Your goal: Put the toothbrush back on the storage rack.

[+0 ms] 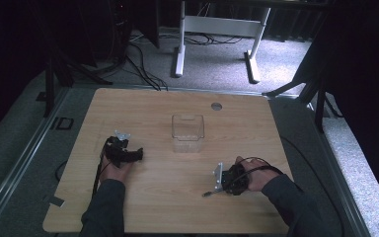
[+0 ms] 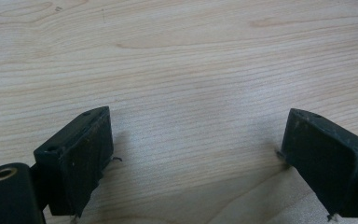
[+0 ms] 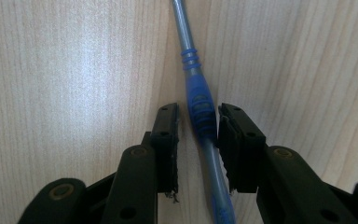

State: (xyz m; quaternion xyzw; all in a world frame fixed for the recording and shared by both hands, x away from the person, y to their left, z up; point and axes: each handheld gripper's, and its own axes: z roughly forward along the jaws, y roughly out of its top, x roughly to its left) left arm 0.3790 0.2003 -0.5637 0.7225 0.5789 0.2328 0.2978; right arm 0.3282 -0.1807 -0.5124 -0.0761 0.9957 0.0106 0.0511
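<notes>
Wooden table (image 3: 74,70): pen (image 3: 199,105) lengthwise between tongs (image 3: 198,122).

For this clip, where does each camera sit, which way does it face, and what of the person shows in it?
High view: above the person's side, facing forward and down on the wooden table and a clear container; both forearms show, holding the left gripper and right gripper.
Left gripper view: rides the left gripper, facing bare wood between wide-apart jaws.
Right gripper view: rides the right gripper, jaws flanking a blue pen.
Shared: the tabletop in all three; the pen tip in the high view.
</notes>
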